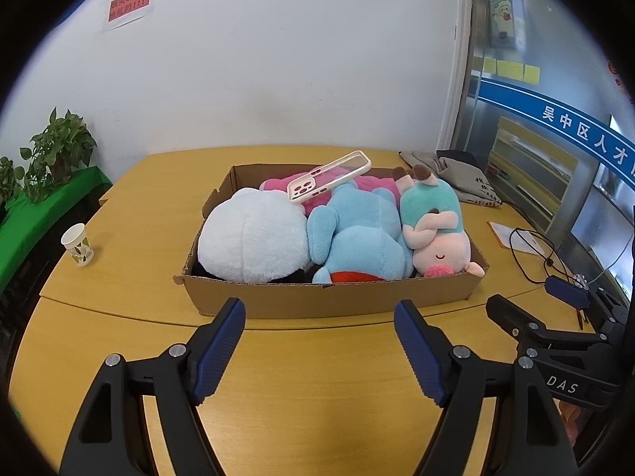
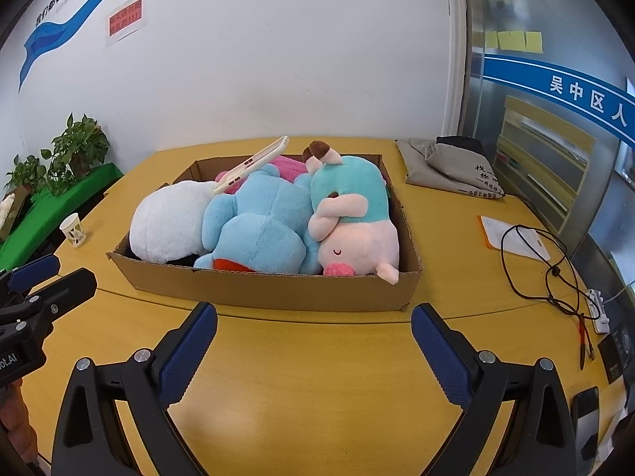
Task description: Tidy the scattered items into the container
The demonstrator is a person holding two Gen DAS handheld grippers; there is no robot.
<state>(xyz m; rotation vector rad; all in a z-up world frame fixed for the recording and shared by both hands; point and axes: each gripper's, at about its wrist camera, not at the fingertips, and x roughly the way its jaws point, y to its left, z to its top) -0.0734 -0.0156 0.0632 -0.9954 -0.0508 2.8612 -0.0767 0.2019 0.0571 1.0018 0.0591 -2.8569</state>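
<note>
A shallow cardboard box sits mid-table. It holds a white plush, a blue plush, a pink and teal pig plush and a pink plush at the back. A cream phone case lies tilted on top of them. My left gripper is open and empty, just in front of the box. My right gripper is open and empty, also in front of the box. Each gripper shows in the other's view: the right, the left.
A paper cup stands at the table's left. A grey cloth bag lies at the back right. A black cable, a card and a power strip lie at right. Plants stand at left.
</note>
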